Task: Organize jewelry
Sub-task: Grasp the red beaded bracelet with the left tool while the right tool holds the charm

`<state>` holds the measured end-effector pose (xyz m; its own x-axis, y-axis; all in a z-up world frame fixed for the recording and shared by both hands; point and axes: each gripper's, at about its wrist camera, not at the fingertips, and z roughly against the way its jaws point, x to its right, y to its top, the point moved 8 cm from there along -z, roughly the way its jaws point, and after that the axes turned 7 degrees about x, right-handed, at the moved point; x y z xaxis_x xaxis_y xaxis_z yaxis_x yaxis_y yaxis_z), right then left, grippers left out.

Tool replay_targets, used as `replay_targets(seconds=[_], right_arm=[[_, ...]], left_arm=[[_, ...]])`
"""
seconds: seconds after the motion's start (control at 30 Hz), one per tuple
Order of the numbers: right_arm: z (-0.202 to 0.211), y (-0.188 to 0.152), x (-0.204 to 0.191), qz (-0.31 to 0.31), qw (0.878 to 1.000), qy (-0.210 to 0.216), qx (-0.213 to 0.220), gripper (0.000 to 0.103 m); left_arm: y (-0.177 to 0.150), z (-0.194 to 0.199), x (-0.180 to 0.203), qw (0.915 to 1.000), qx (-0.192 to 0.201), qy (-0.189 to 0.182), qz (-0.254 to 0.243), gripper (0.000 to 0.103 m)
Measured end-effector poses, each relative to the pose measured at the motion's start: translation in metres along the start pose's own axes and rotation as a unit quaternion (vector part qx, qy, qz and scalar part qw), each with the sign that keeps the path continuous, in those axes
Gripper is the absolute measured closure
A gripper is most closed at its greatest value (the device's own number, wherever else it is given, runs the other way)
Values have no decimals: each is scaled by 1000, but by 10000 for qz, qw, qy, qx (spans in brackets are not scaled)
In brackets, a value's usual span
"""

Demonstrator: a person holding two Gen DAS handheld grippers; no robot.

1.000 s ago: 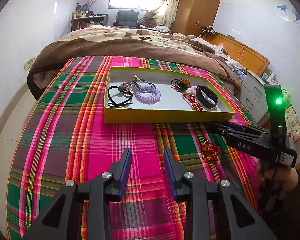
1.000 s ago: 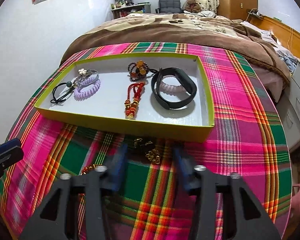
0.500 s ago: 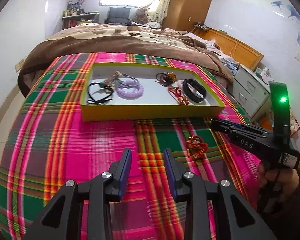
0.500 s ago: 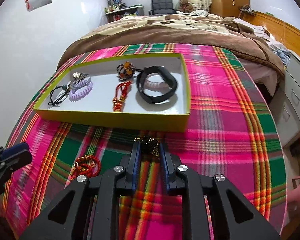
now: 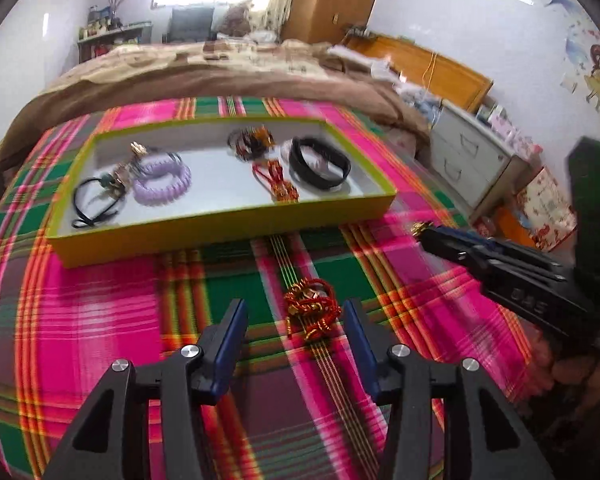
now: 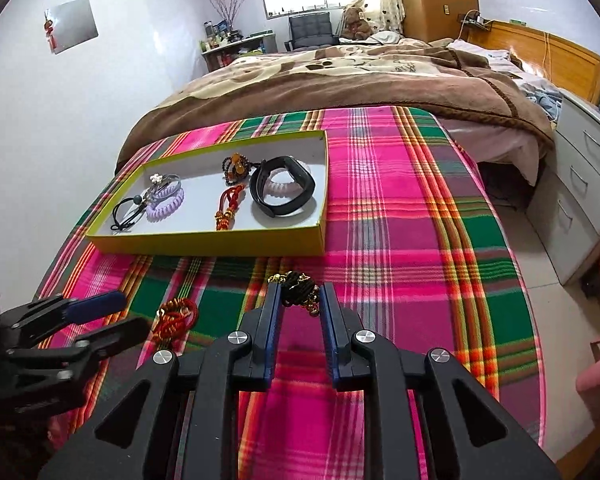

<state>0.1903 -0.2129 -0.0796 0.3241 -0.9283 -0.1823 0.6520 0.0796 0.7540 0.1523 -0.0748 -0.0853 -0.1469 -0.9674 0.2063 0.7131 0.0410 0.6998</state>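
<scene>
A yellow-green tray (image 5: 220, 232) (image 6: 204, 242) on the plaid cloth holds a black hair tie, a purple coil band (image 5: 162, 184), a bead bracelet, a red knot charm (image 6: 228, 208) and a black wristband (image 5: 318, 162) (image 6: 282, 192). A red-and-gold knotted bracelet (image 5: 310, 306) (image 6: 176, 318) lies on the cloth. My left gripper (image 5: 296, 320) is open with the red bracelet between its fingertips. My right gripper (image 6: 298, 298) is shut on a black-and-gold bracelet (image 6: 296, 290) and holds it above the cloth, right of the left gripper (image 6: 96, 320).
The plaid cloth (image 6: 400, 220) covers the foot of a bed with a brown blanket (image 6: 340, 80). White drawers (image 6: 584, 184) stand right of the bed. The right gripper also shows in the left wrist view (image 5: 420, 232).
The left gripper has opened wider and moved right so the red bracelet lies between its fingers. The right gripper closed on the black-and-gold bracelet and lifted it.
</scene>
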Motion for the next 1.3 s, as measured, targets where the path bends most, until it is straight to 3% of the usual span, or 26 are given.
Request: replay_targets(seconds=[0.07,0.53,0.67,0.83,1.3], right_arm=[[1,-2,1,-34,10000,22,1,83],[6,-2,0,-96,9998,142,70,83],[7,-3,-1,-109,9998,142,76,83],[6,-5,0,-129,9999,96,47,83],[13,-10,-11,-116,9999,46,55,83]], left_arm=[[0,-6,4,9997,3,181,-188,53],[-3,-25,12,9970,-107,490,-584,54],[-2,-23,5,9969,-66,618,-484,70],[-2,-20,-3,9982,-39,514,-316,79],[-4,1,-13,9984,114,526,-171,90]])
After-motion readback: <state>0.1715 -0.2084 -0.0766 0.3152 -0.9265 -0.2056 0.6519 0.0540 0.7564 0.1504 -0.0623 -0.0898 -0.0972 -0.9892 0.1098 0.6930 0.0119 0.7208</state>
